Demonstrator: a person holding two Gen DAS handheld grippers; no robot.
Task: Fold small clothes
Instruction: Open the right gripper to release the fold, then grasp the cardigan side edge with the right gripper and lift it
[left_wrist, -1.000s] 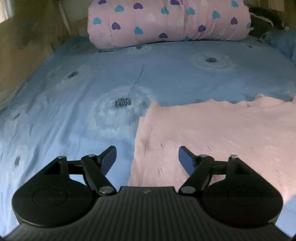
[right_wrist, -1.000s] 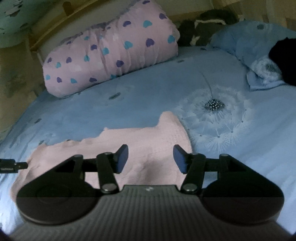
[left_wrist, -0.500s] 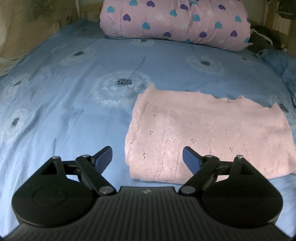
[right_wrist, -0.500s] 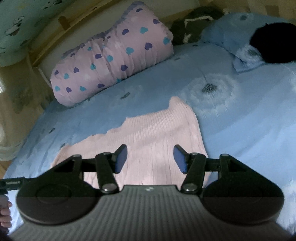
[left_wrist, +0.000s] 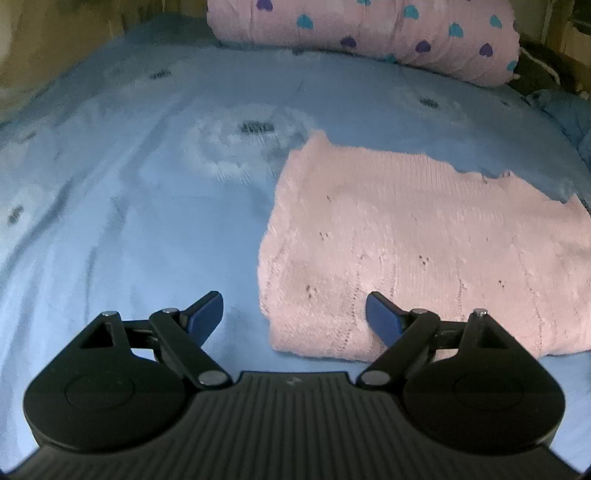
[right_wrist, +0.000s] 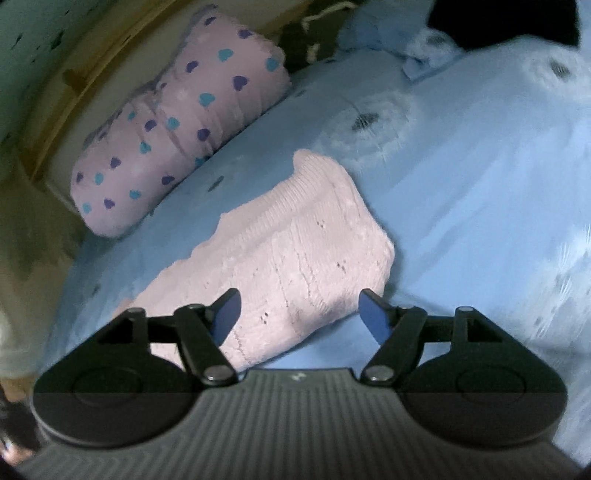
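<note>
A pale pink knitted garment (left_wrist: 417, 254), already doubled over into a flat oblong, lies on the light blue dandelion-print bedsheet (left_wrist: 147, 229), in its middle stretch, well short of the rolled pink quilt with blue and purple hearts (left_wrist: 369, 33) at the head edge of the bed.

The oblong's long axis runs from one gripper to the other. In the left wrist view its rounded left end sits just ahead of the left gripper (left_wrist: 294, 308), whose blue-padded jaws stand wide with nothing pinched; that end's near corner shows between them, untouched. In the right wrist view the opposite end (right_wrist: 303, 258) slants toward the right gripper (right_wrist: 300, 308), whose jaws are opening, with the cloth's near corner between them but not pressed.

Each gripper therefore looks nearer to its own short end. A further fold would probably bring one end across the long axis onto the other, and either corner appears equally reachable.
</note>
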